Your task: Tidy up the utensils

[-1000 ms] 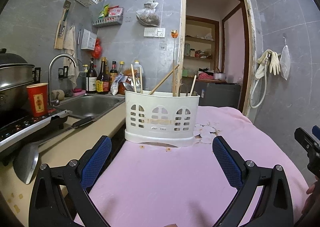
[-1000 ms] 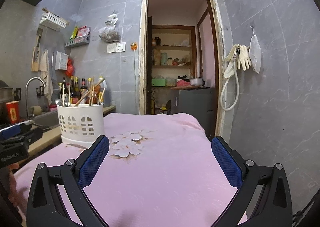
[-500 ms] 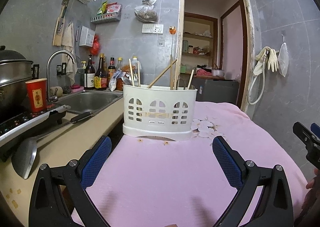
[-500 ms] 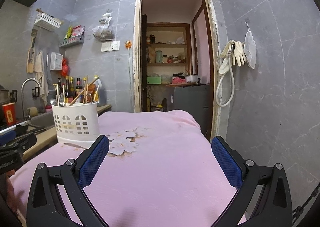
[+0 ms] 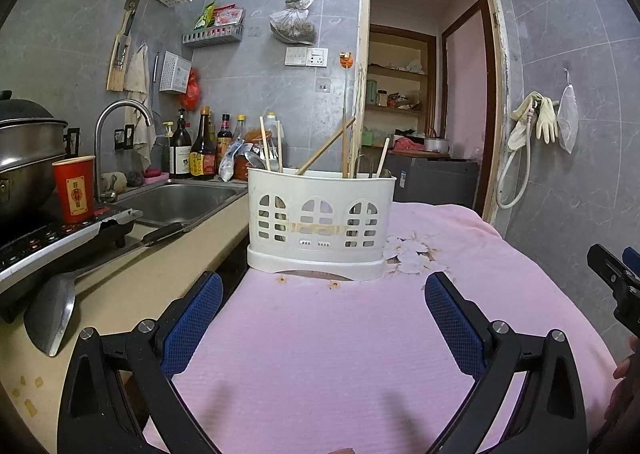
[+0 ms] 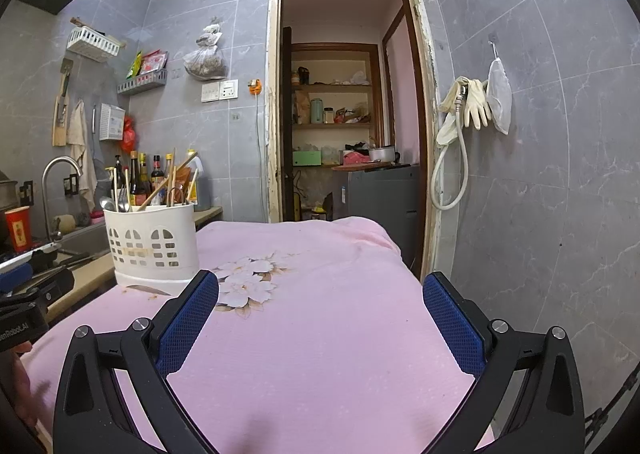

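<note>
A white slotted utensil caddy [image 5: 321, 221] stands on the pink cloth-covered table [image 5: 328, 342], also in the right wrist view [image 6: 152, 244] at the left. It holds wooden chopsticks [image 5: 325, 151] and metal spoons [image 5: 256, 161], all upright or leaning. My left gripper [image 5: 323, 294] is open and empty, just in front of the caddy. My right gripper [image 6: 320, 294] is open and empty, over the cloth to the right of the caddy.
A counter at the left carries a sink [image 5: 176, 201], sauce bottles [image 5: 202, 149], a red cup [image 5: 75, 189], a stove with a pot [image 5: 28, 149] and a spatula [image 5: 52, 314]. A doorway [image 6: 344, 125] opens behind the table. Gloves and a hose [image 6: 466, 109] hang on the right wall.
Both grippers have dipped a little, so the scene sits higher in both views, and the right wrist view has drifted left of the caddy. Both stay open and empty.
</note>
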